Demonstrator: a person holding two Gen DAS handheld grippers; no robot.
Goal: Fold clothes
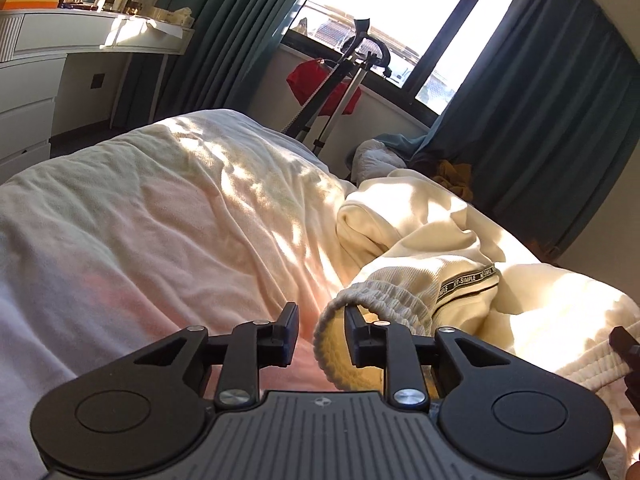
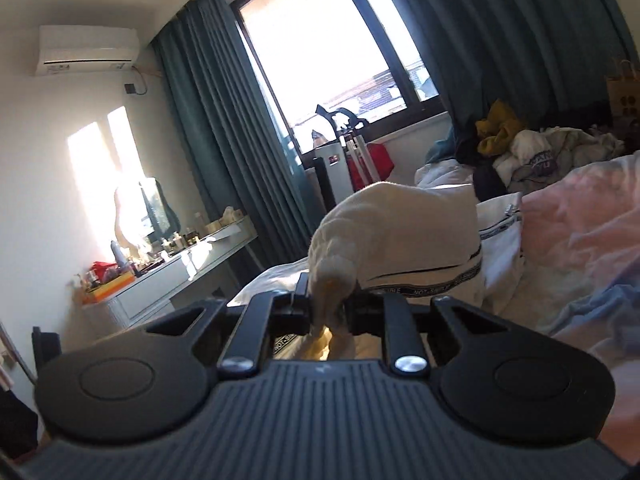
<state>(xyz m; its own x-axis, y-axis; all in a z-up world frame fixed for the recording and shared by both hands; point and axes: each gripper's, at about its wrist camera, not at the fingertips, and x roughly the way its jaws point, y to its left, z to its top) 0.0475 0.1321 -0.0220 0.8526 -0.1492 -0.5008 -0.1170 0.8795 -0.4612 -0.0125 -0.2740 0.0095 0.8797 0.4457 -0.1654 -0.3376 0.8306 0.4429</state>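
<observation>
Our right gripper [image 2: 328, 312] pinches the cream ribbed-cuff sweatshirt [image 2: 400, 236] to lift it off the bed [image 1: 140, 220]; our left gripper [image 1: 322, 332], jaws spread, straddles the cuff [image 1: 380, 300], ready to grip.

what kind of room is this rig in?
Most likely a home bedroom: a bed with rumpled pale bedding, a white dressing table crowded with bottles, teal curtains at a big window, and a wall air conditioner. Loose clothes are piled by the window.
</observation>
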